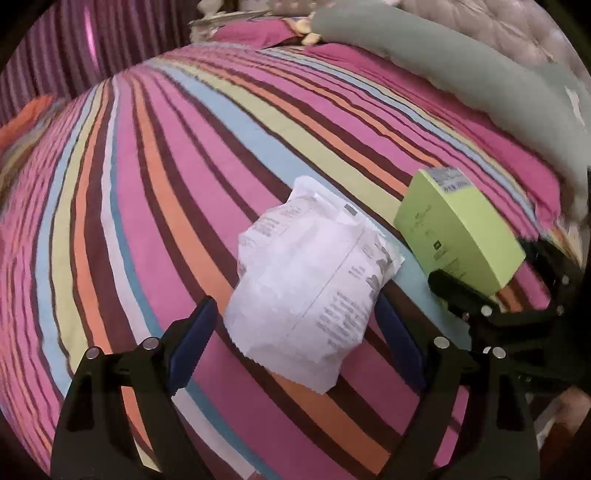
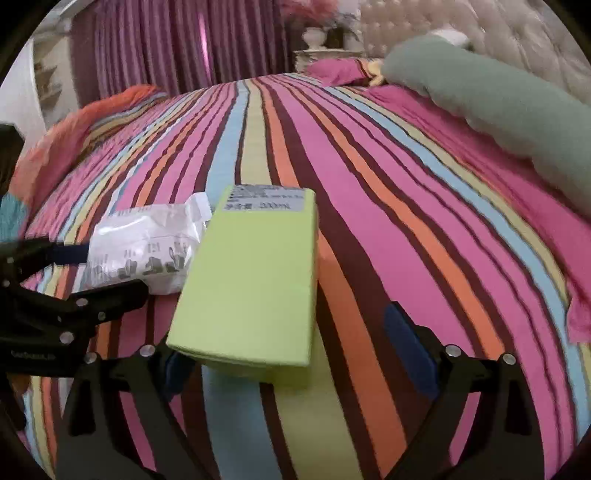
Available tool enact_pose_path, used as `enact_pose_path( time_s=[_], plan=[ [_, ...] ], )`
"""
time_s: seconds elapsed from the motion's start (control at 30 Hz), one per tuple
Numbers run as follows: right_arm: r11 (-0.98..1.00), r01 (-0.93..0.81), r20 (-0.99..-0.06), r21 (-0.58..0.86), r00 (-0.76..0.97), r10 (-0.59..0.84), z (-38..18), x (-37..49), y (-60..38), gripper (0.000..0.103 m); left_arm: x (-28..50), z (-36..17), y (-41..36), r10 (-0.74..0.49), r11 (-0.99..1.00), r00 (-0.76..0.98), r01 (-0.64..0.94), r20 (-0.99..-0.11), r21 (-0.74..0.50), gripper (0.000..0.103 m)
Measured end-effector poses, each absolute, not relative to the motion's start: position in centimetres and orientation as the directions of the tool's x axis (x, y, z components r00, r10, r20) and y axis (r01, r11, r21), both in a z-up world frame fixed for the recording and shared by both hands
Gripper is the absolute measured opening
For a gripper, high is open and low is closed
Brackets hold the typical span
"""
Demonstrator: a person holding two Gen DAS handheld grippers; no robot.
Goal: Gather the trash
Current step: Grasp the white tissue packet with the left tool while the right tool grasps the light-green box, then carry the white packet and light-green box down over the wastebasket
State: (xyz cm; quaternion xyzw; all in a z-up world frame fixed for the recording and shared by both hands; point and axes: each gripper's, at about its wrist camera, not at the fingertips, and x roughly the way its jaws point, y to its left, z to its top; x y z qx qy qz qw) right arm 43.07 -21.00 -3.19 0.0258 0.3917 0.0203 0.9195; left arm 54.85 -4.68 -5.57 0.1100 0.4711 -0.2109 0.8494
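A crumpled white plastic packet [image 1: 314,280] with grey print lies on the striped bedspread [image 1: 155,206]. My left gripper [image 1: 295,332] is open, its jaws on either side of the packet's near end. A lime-green box [image 2: 255,280] lies to the right of the packet [image 2: 147,247]. My right gripper [image 2: 291,339] is open, its jaws on either side of the box's near end. The box also shows in the left wrist view [image 1: 458,229], with the right gripper's finger [image 1: 461,291] beside it. The left gripper shows at the left edge of the right wrist view [image 2: 96,273].
A long grey-green bolster [image 2: 498,107] lies along the right side of the bed by a tufted headboard [image 2: 480,33]. An orange cloth [image 2: 74,125] sits at the far left edge. Purple curtains [image 2: 155,48] and a nightstand with a vase [image 2: 317,40] stand behind.
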Motion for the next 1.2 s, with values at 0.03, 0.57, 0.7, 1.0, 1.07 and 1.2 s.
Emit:
enact_pose_path(
  time_s=[0.03,0.57,0.7,1.0,1.07,1.2],
  plan=[
    [0.998,-0.028,-0.717,0.061,0.694,0.063,-3.1,43.2,-21.0,0.088,54.8,-5.5,-4.8,-0.244,0.880,0.482,0.475,-0.842,0.017,0.084],
    [0.989,-0.108,-0.732,0.105,0.665,0.150,-3.6,43.7,-20.5,0.046,55.3,-7.0,-7.7,-0.168,0.894,0.542,0.436,-0.824,0.105,0.050],
    [0.988,-0.105,-0.735,0.111,0.661,0.153,-3.5,43.1,-20.4,0.046,54.4,-6.8,-6.9,-0.195,0.915,0.537,0.400,-0.821,0.045,0.045],
    [0.984,-0.099,-0.730,0.151,0.660,0.179,-2.2,39.4,-19.8,0.046,49.5,-5.2,-4.8,-0.229,0.939,0.544,0.342,-0.807,-0.036,0.043],
    [0.981,-0.107,-0.729,0.159,0.657,0.190,-1.8,38.2,-19.5,0.046,47.6,-4.9,-4.3,-0.228,0.946,0.542,0.321,-0.809,-0.051,0.043],
    [0.977,-0.116,-0.726,0.179,0.654,0.211,-1.1,35.3,-18.9,0.046,43.9,-4.3,-3.5,-0.213,0.954,0.544,0.295,-0.812,-0.053,0.042]
  ],
)
